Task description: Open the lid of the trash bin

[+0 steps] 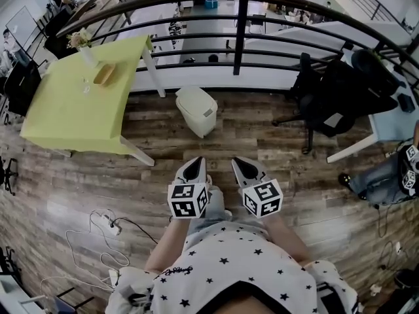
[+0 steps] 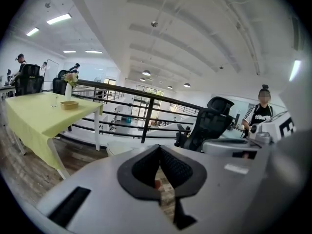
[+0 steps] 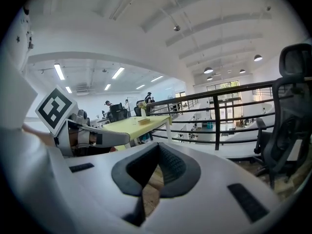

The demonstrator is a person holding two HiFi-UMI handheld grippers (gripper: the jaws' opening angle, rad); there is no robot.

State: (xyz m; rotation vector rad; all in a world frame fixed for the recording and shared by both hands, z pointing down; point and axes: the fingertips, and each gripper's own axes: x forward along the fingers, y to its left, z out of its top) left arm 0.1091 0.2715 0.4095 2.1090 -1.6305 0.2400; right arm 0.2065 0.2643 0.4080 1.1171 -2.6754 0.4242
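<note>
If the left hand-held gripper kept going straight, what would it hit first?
Likely the black railing; the left hand-held gripper seems to aim level, over the white trash bin. Height's uncertain.

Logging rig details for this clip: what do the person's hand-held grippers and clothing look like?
The left hand-held gripper and right hand-held gripper have pale grey shells tapering to a point, with dark textured pads inside. Each carries a white cube with black square markers. The shirt is white, short-sleeved, dotted with black stars.
</note>
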